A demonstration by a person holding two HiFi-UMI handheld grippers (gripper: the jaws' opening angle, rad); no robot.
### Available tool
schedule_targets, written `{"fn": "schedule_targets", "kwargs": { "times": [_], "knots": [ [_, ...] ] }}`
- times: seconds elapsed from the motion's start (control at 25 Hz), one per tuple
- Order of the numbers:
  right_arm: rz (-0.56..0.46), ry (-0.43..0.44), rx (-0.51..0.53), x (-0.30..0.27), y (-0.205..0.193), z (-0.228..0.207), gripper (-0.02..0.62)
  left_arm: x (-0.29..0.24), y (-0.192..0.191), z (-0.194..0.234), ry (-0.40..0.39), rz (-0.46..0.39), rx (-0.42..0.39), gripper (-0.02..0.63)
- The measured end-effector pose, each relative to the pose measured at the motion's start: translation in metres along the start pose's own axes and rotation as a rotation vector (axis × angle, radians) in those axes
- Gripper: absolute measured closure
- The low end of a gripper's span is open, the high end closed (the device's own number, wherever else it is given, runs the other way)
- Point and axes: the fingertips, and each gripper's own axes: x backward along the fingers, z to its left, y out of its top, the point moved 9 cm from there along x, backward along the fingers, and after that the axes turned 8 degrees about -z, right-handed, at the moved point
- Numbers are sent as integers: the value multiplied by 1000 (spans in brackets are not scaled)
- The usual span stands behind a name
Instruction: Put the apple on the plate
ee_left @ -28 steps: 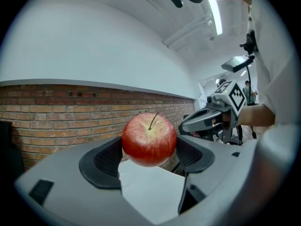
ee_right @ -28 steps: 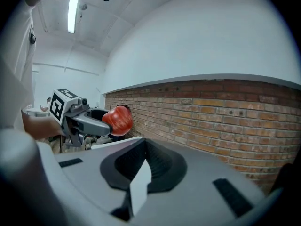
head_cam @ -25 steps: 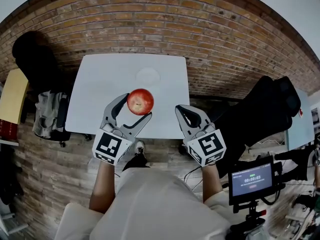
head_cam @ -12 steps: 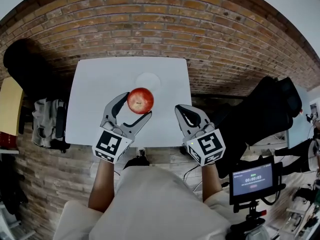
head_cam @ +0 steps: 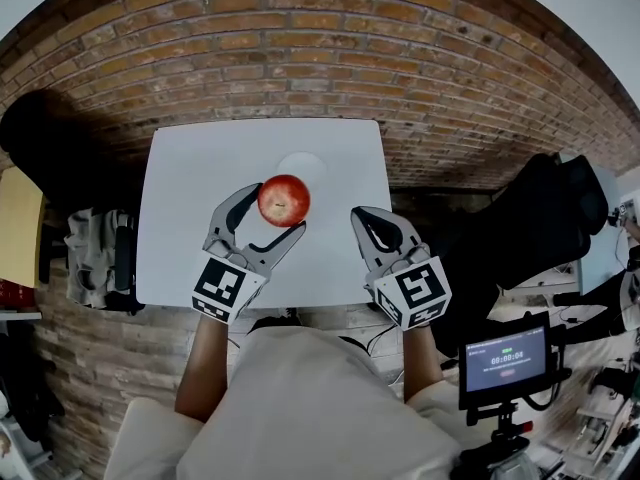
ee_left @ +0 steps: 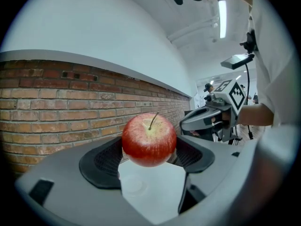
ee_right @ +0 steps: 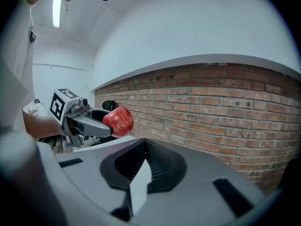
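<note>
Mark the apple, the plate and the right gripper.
apple point(head_cam: 284, 200), head view, middle of its red skin.
plate point(head_cam: 302, 160), head view, bare part showing beyond the apple.
right gripper point(head_cam: 360, 215), head view, between its closed fingertips.

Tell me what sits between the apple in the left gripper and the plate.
Nothing: in the head view the apple, held in the jaws of the left gripper, hangs just short of the plate, with only bare white table between.

Head view downward, gripper views level, sharing apple point(ee_left: 149, 140)
</note>
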Motion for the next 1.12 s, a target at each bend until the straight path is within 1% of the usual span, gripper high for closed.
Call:
{"fn": "schedule_targets", "kwargs": {
  "times": [0.28,0.56,0.8,1.0,1.12],
  "knots": [
    [11,-36,-15,-2,-4,-5,594,-18,-5,15,-24,12,8,242],
    [44,-76,-37,-2,-17,-1,594,-34,-20,25,-29,31,56,242],
    [61,-125,-73,-2,-28,-1,594,-45,-32,36,-37,60,73,242],
    [62,-149,-71,0,-29,-12,594,-61,-43,37,-48,80,81,242],
    [60,-147,-78,-5,-33,-18,594,-67,-49,38,-36,92,90,242]
  ]
}}
